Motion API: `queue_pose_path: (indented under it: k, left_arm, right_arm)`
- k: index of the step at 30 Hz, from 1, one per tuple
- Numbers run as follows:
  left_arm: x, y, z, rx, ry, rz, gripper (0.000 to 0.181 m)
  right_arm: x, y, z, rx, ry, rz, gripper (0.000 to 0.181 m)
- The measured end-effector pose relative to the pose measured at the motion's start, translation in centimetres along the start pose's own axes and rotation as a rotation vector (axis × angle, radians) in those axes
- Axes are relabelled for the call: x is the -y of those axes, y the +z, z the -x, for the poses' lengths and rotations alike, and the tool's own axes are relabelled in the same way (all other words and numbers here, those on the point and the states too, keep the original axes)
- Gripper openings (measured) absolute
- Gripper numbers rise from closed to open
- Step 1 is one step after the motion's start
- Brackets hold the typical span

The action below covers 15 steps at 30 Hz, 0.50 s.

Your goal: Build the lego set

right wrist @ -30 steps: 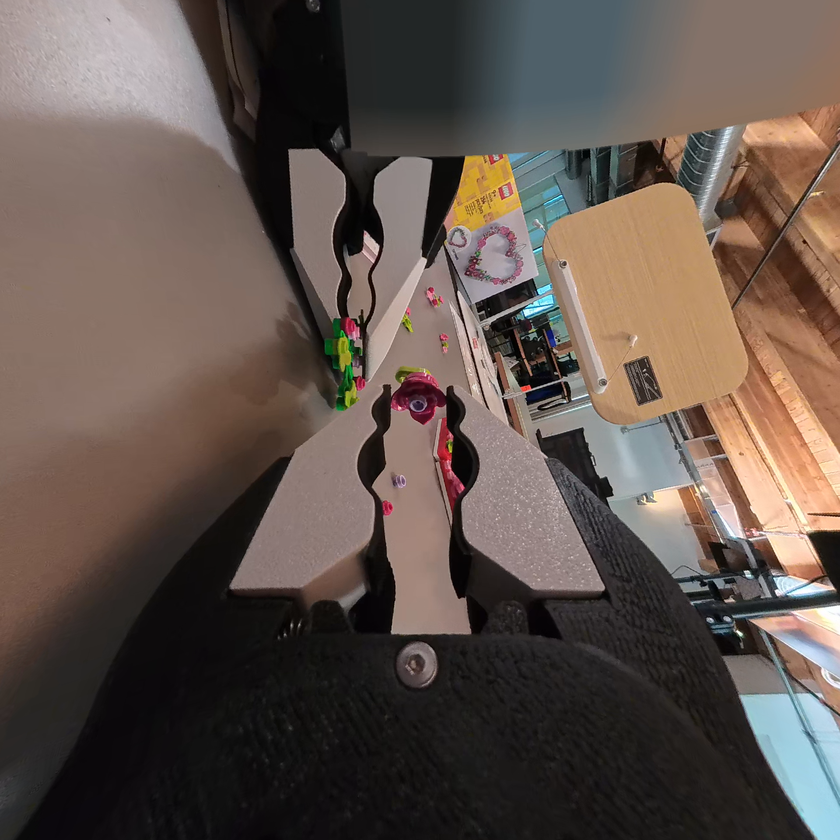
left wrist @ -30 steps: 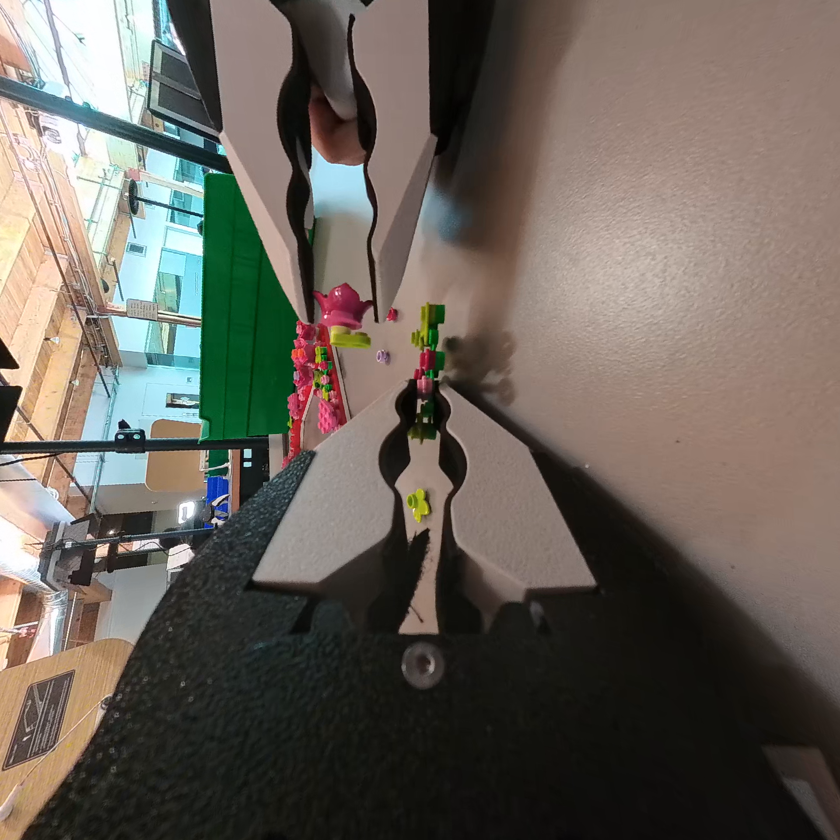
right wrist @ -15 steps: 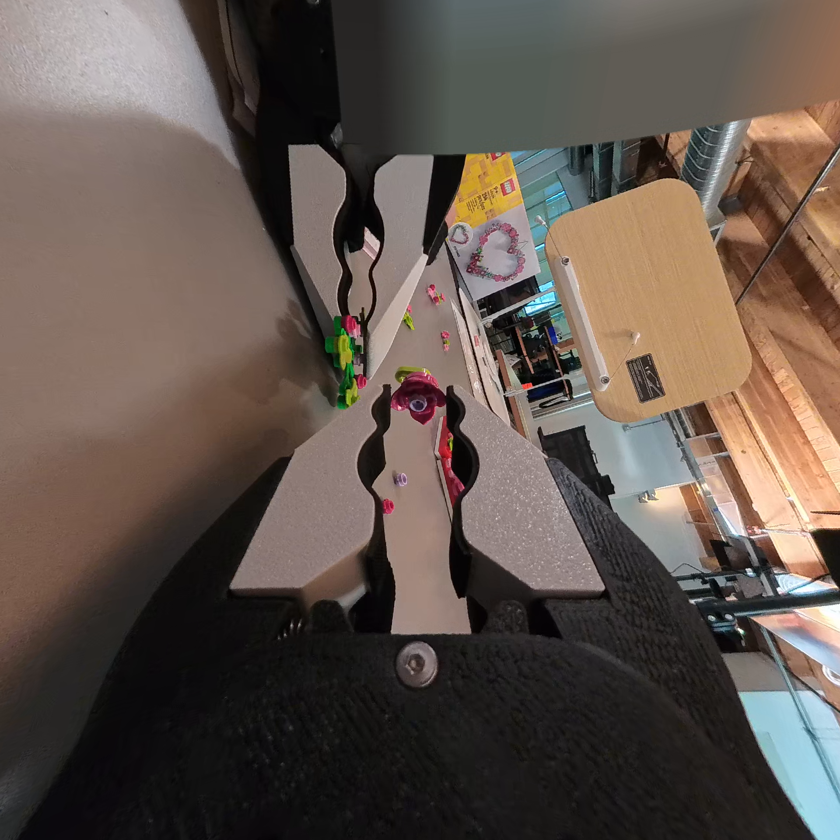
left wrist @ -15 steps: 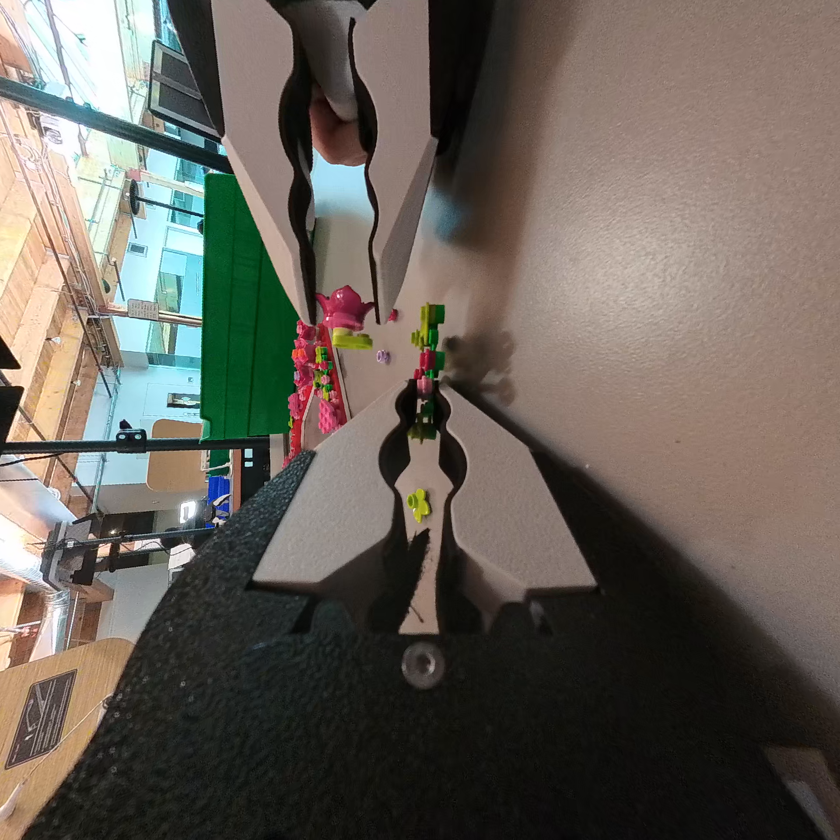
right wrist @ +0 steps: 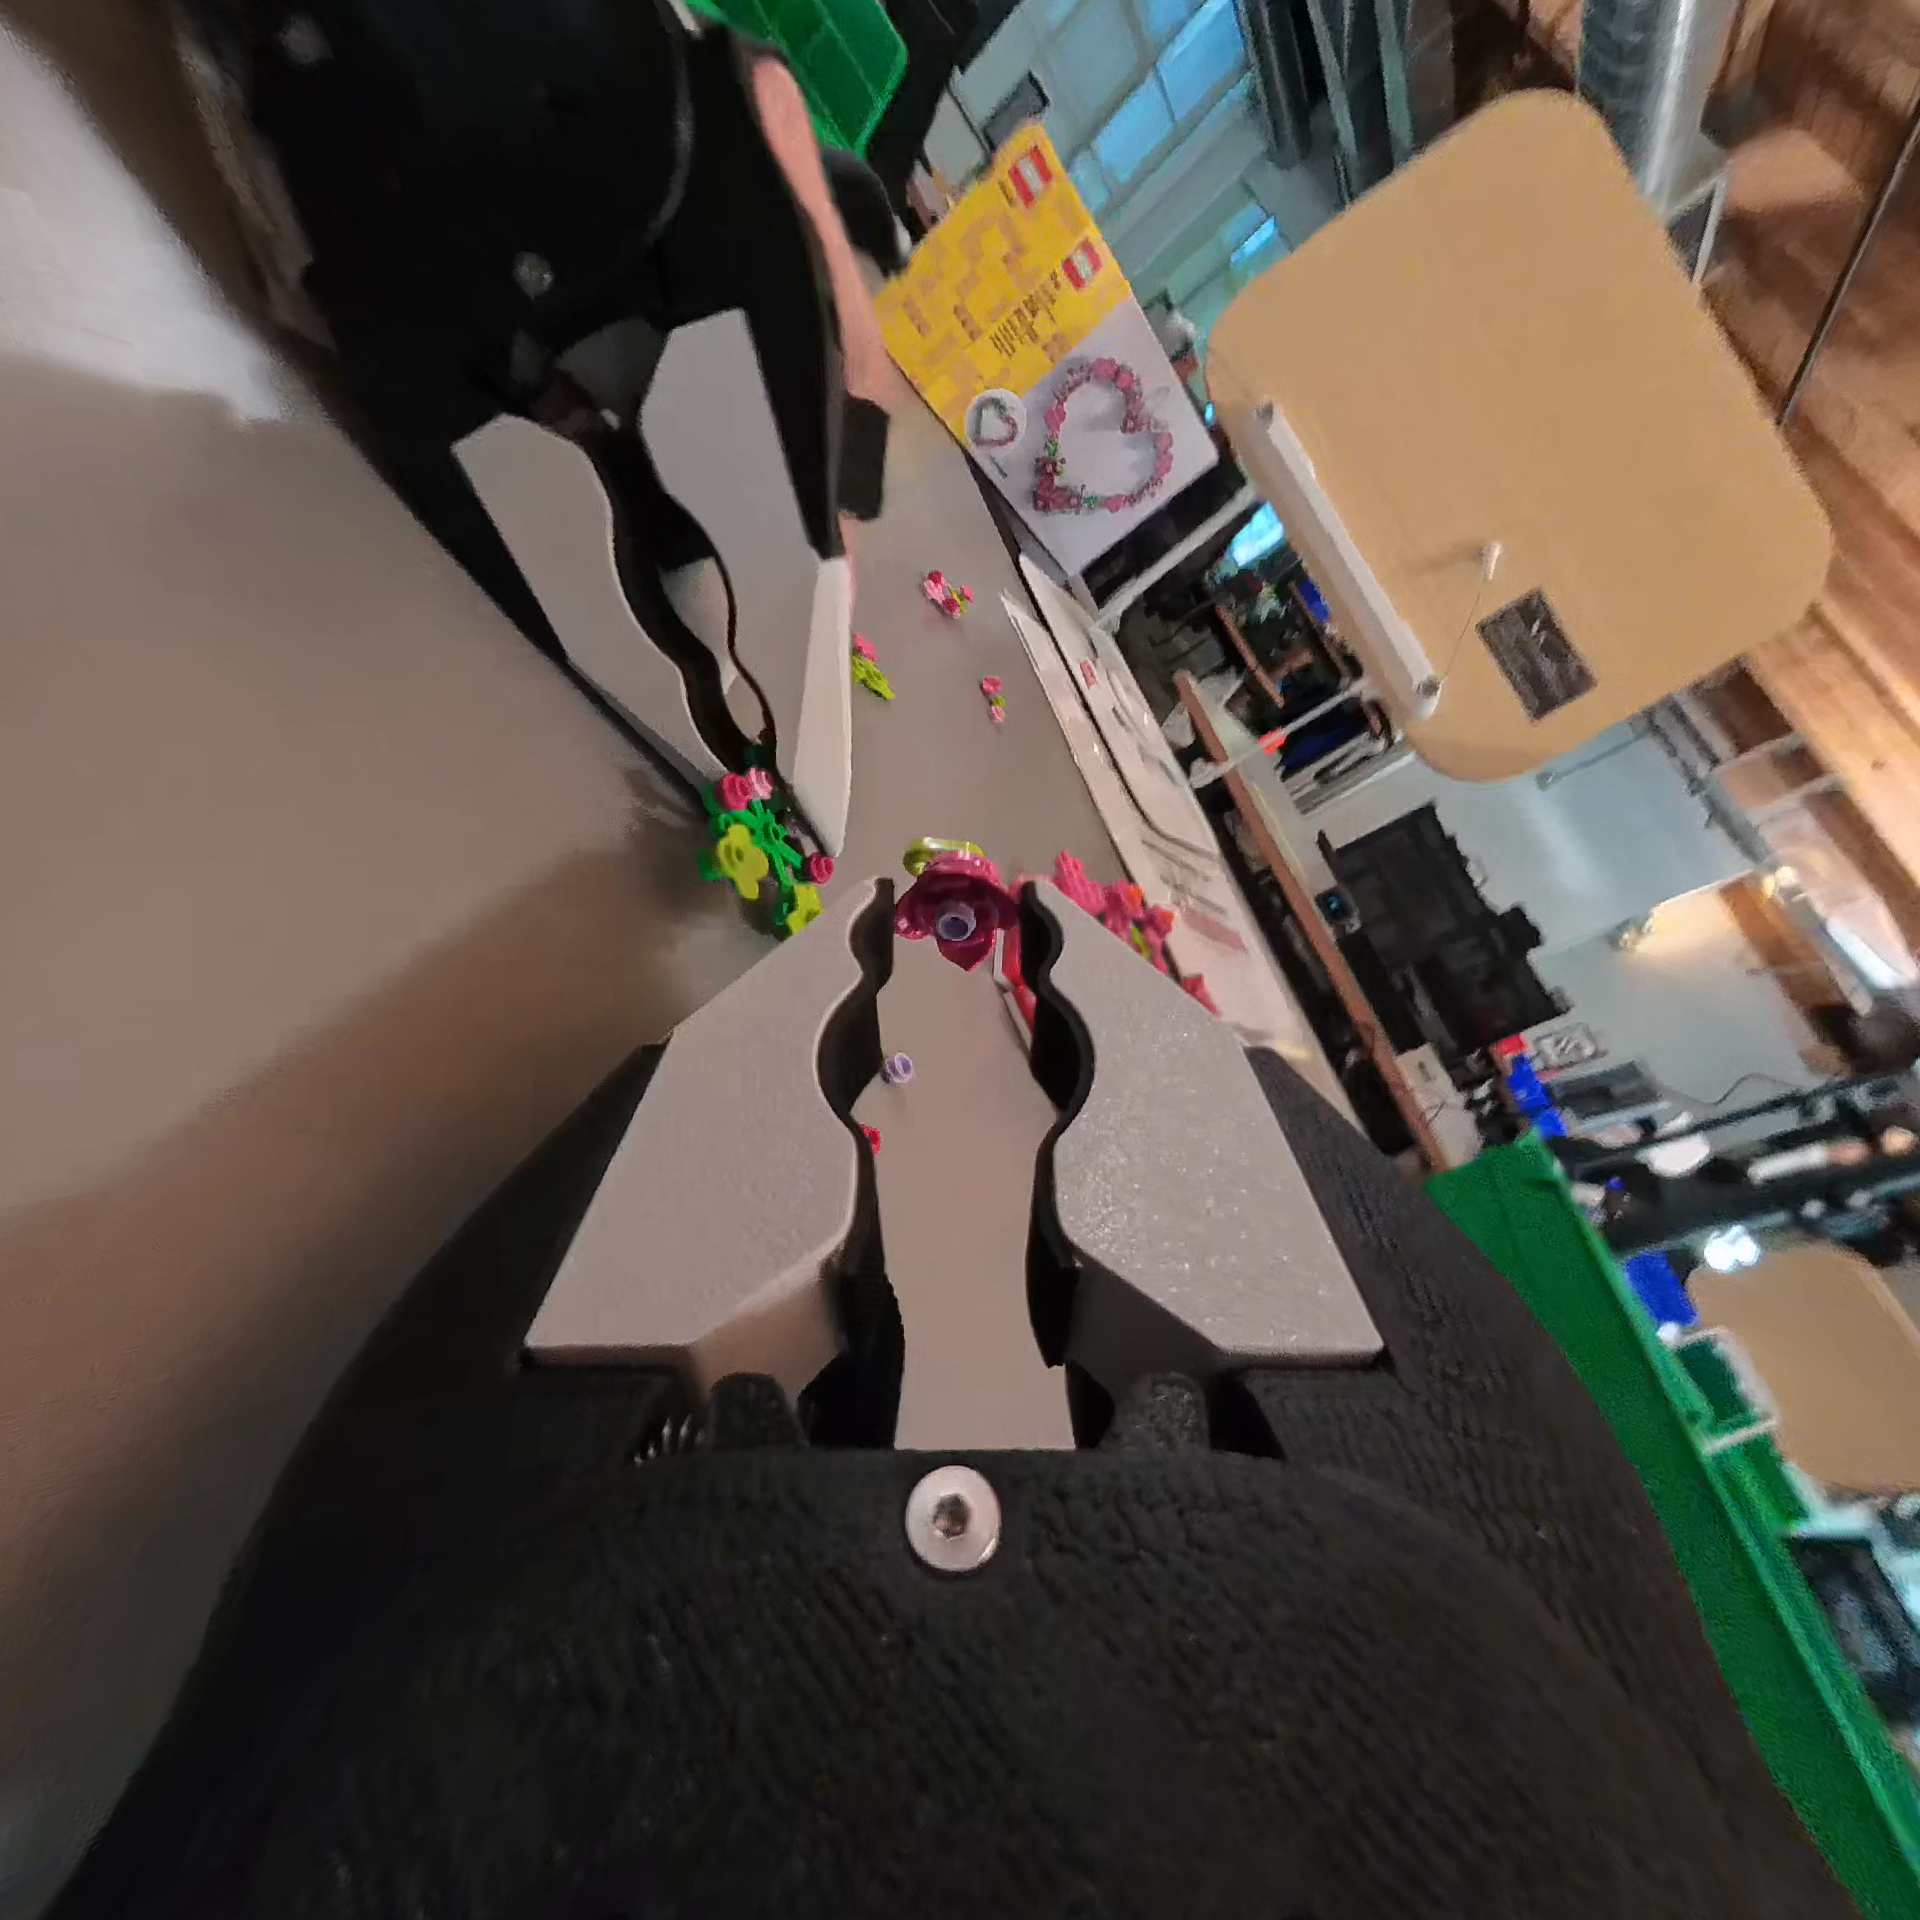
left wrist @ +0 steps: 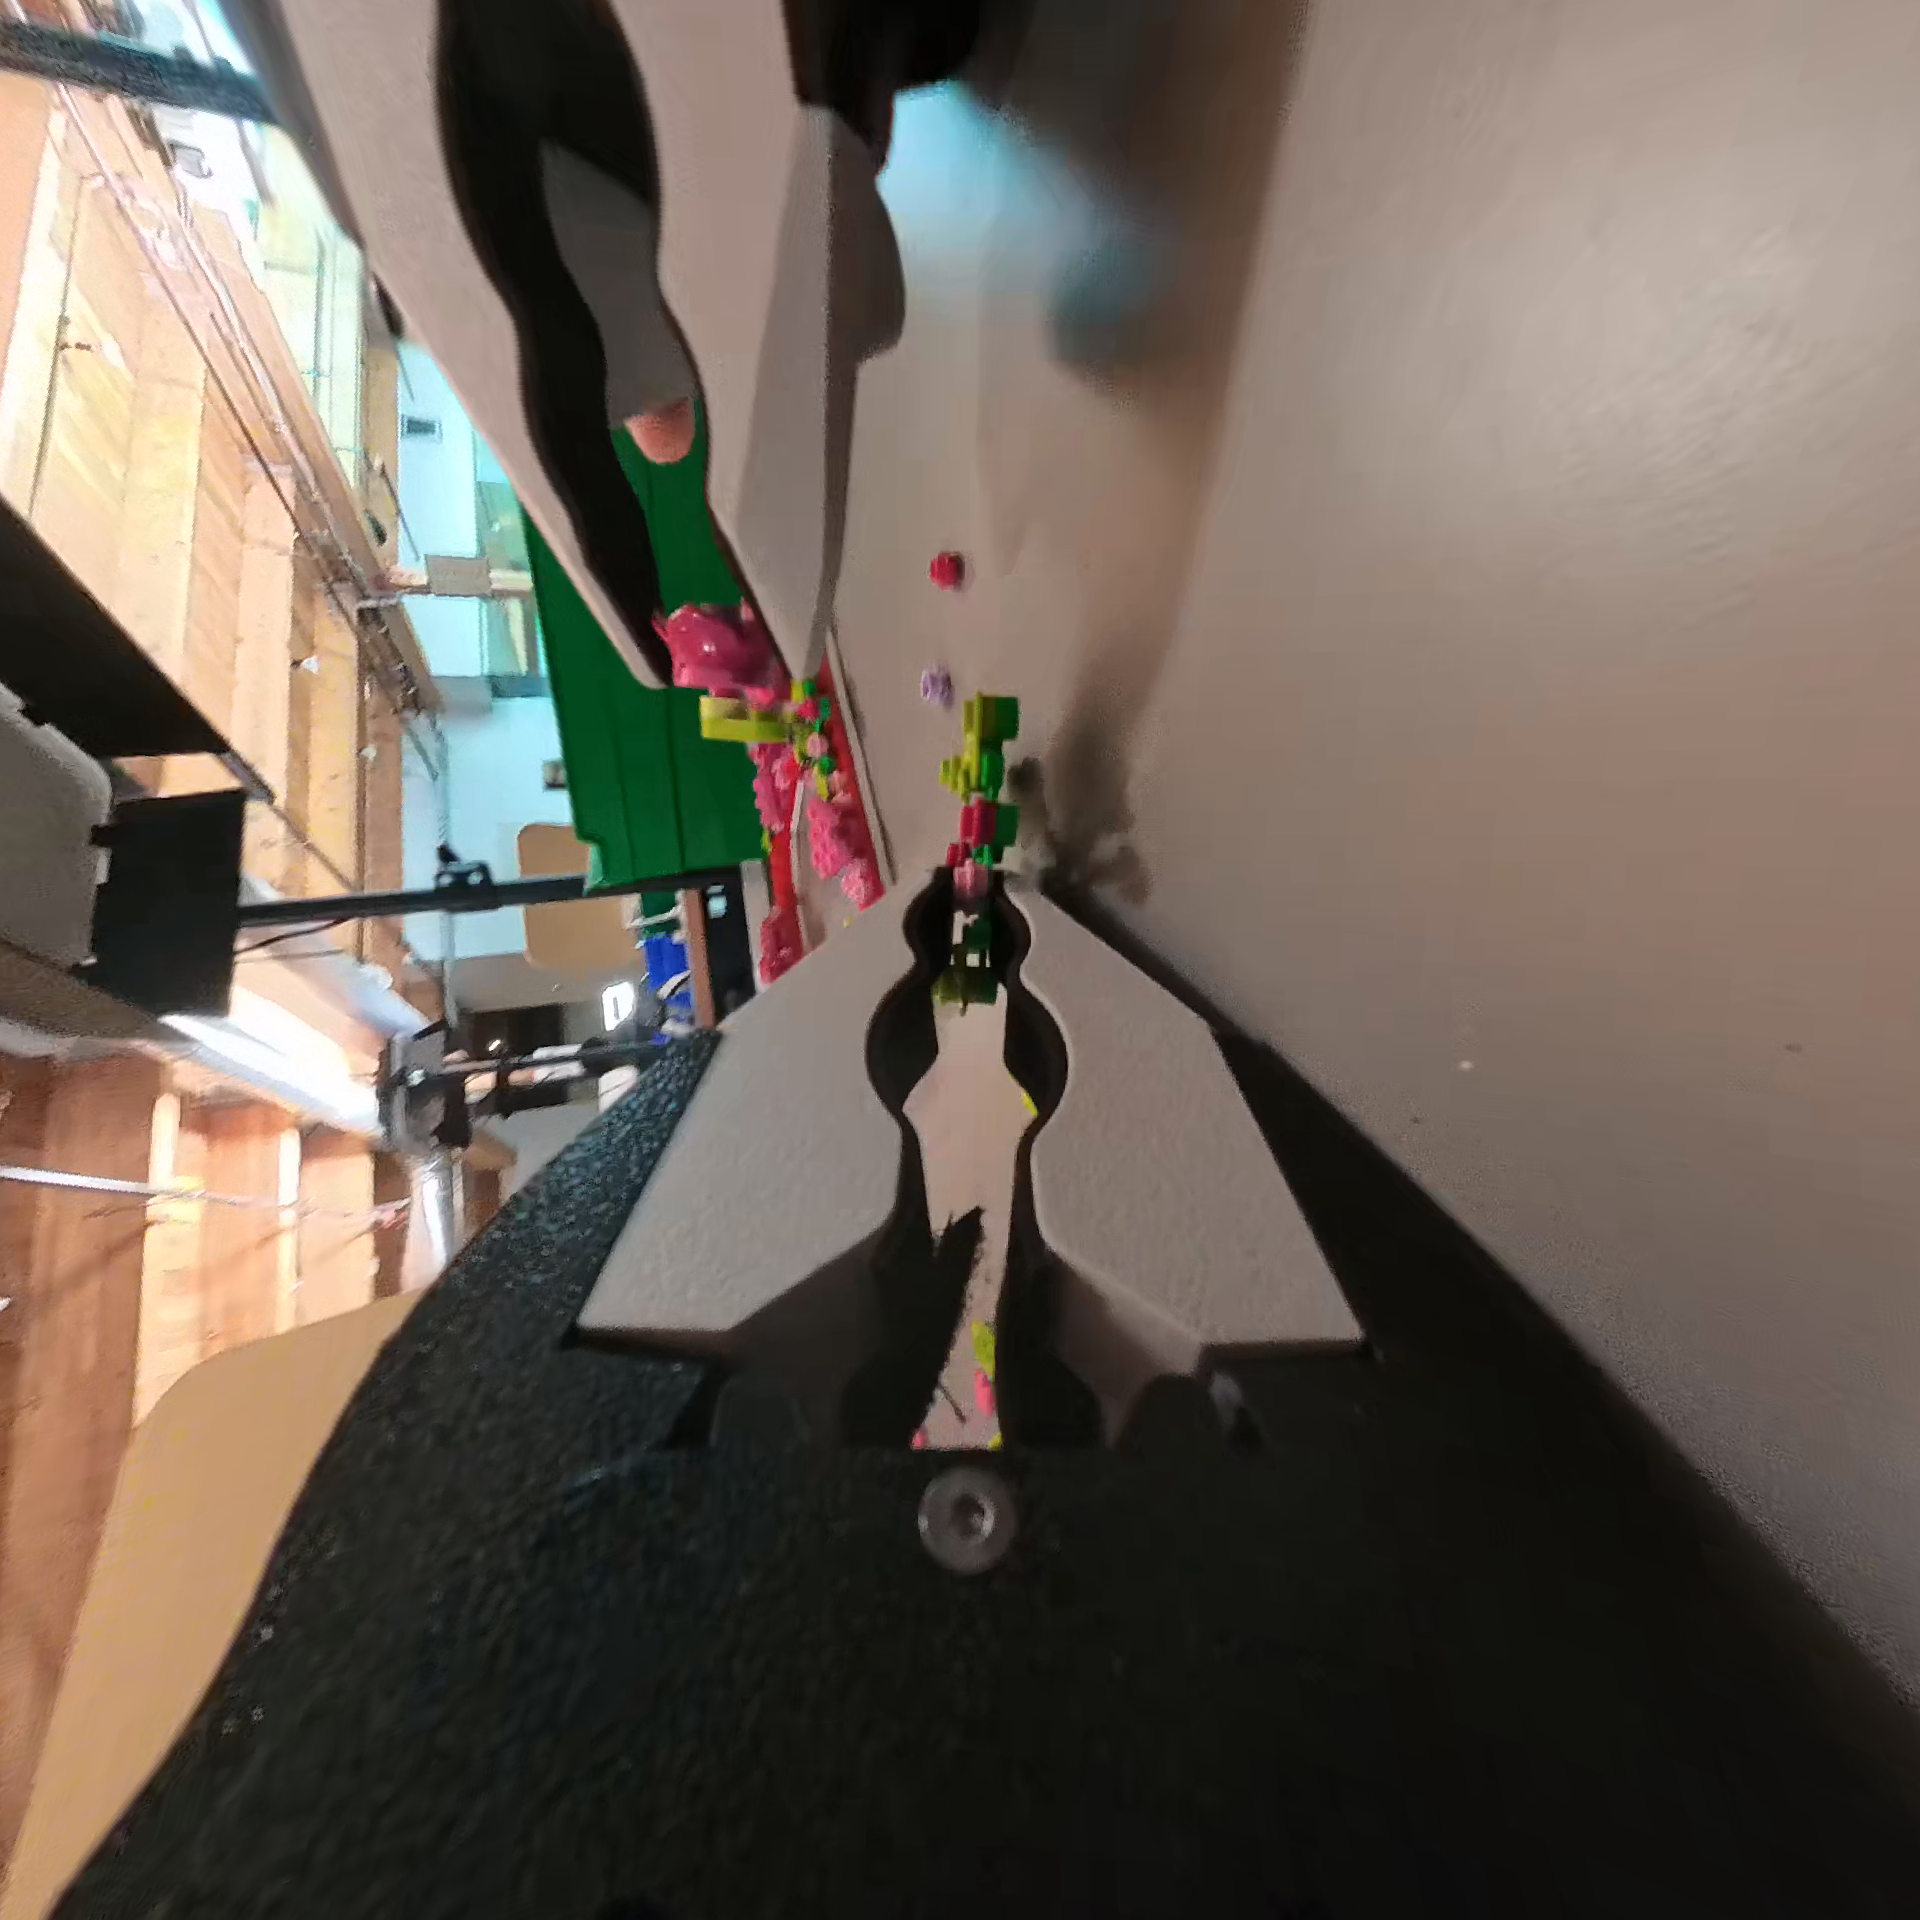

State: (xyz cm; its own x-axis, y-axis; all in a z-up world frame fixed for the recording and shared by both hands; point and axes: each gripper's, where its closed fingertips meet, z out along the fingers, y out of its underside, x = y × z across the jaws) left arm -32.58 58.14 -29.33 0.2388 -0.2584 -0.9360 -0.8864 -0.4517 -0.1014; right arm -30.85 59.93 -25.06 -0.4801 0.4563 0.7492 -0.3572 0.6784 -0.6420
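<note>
My left gripper (left wrist: 971, 883) is shut on a green sprig with pink and lime flowers (left wrist: 977, 805), held low over the grey table (left wrist: 1507, 727). It also shows in the right wrist view (right wrist: 774, 805) with the sprig (right wrist: 753, 847) at its tips. My right gripper (right wrist: 953, 888) is shut on a magenta rose (right wrist: 951, 920) with a lime leaf behind it. In the left wrist view the right gripper (left wrist: 738, 665) holds the rose (left wrist: 717, 644) up and to the left of the sprig, apart from it.
A red stud (left wrist: 945, 568) and a lavender stud (left wrist: 935, 684) lie loose on the table. A pink heart wreath build (right wrist: 1117, 909) lies beside the rose. An instruction booklet (right wrist: 1122, 727), a yellow box (right wrist: 1039, 343), small flower pieces (right wrist: 945, 594) and a green bin (left wrist: 623, 748) lie beyond. The left gripper's tips are roughly 5 cm from the right gripper's.
Both grippers have shifted and tilted, each keeping its piece. The right gripper with the rose now looms larger in the left view. The frames are blurred by motion.
</note>
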Motion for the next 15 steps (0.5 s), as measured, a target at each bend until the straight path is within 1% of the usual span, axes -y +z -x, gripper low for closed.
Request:
queue_pose_path:
  k: [2, 4, 7, 8, 10, 12, 13, 15]
  left_arm:
    - [-0.8, 0.2, 0.6, 0.039, 0.048, 0.070, 0.004]
    - [-1.3, 0.3, 1.3, 0.089, 0.120, 0.118, 0.004]
    - [-2.2, 0.3, 2.4, 0.158, 0.240, 0.200, 0.004]
    - [-2.4, 0.3, 2.8, 0.177, 0.270, 0.227, 0.004]
    - [-2.7, 0.2, 3.8, 0.235, 0.354, 0.280, 0.003]
    - [-3.1, 0.1, 4.5, 0.278, 0.405, 0.312, 0.003]
    - [-3.1, 0.0, 4.7, 0.287, 0.404, 0.314, 0.003]
    - [-3.3, -0.2, 5.2, 0.318, 0.418, 0.318, 0.003]
  right_arm:
    - [0.2, 0.2, -0.5, 0.010, 0.131, 0.020, 0.022]
    - [0.0, 0.6, -0.4, 0.078, 0.325, 0.077, 0.022]
    - [0.0, 1.1, -0.5, 0.161, 0.662, 0.138, 0.022]
    - [0.1, 1.4, -0.2, 0.210, 0.794, 0.164, 0.022]
    - [0.5, 2.1, -0.5, 0.227, 1.027, 0.174, 0.022]
    - [0.2, 2.7, -0.7, 0.224, 1.161, 0.198, 0.022]
    - [0.0, 2.9, -1.0, 0.201, 1.215, 0.187, 0.022]
    - [-0.1, 3.3, -1.1, 0.203, 1.320, 0.177, 0.022]
